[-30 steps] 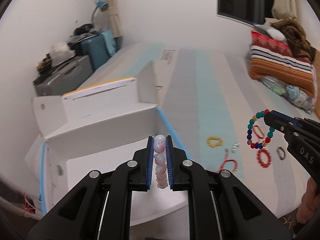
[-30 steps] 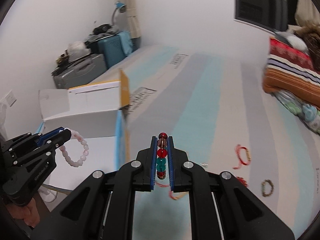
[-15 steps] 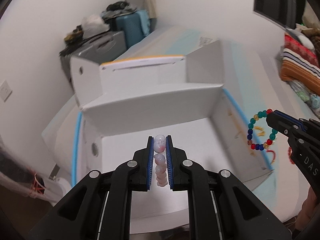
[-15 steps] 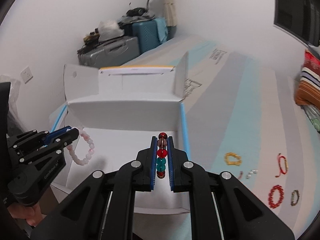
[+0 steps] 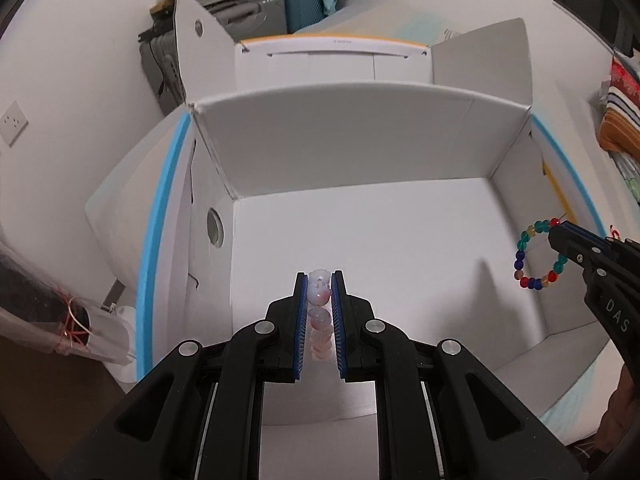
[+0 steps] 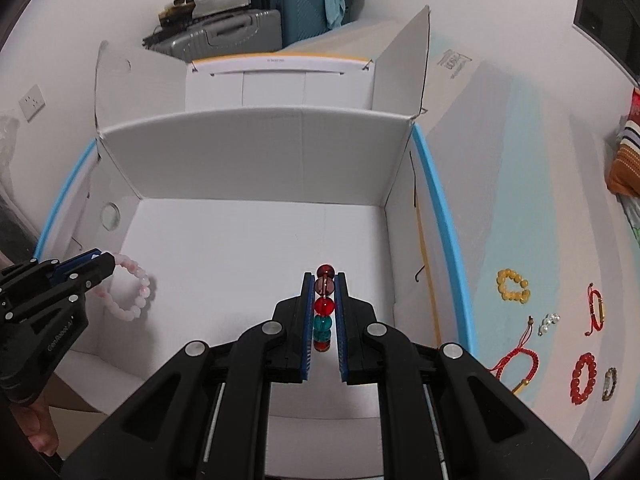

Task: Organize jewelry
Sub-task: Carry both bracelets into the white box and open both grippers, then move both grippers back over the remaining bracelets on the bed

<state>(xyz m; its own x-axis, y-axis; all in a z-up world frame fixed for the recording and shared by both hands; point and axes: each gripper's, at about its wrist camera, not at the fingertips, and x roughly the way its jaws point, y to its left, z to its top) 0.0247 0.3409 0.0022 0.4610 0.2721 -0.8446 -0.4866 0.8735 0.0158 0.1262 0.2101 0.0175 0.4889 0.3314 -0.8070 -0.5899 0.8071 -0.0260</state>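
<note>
My left gripper (image 5: pixel 319 280) is shut on a pale pink bead bracelet (image 5: pixel 320 300), held above the floor of an open white cardboard box (image 5: pixel 360 136). It also shows in the right wrist view, with the pink bracelet (image 6: pixel 132 292) hanging from it at the box's left. My right gripper (image 6: pixel 324 280) is shut on a multicoloured bead bracelet (image 6: pixel 323 306), also over the box interior. In the left wrist view that bracelet (image 5: pixel 536 254) hangs at the box's right side.
Several bracelets lie on the striped bed right of the box: a yellow one (image 6: pixel 513 285), red cord ones (image 6: pixel 516 354), a red bead one (image 6: pixel 584 378), pearls (image 6: pixel 549 322). Suitcases (image 6: pixel 240 28) stand behind the box. Pillows (image 5: pixel 620 120) at far right.
Both grippers have moved from beside the box to over its open interior, each still holding its bracelet. The views now look down into the box.
</note>
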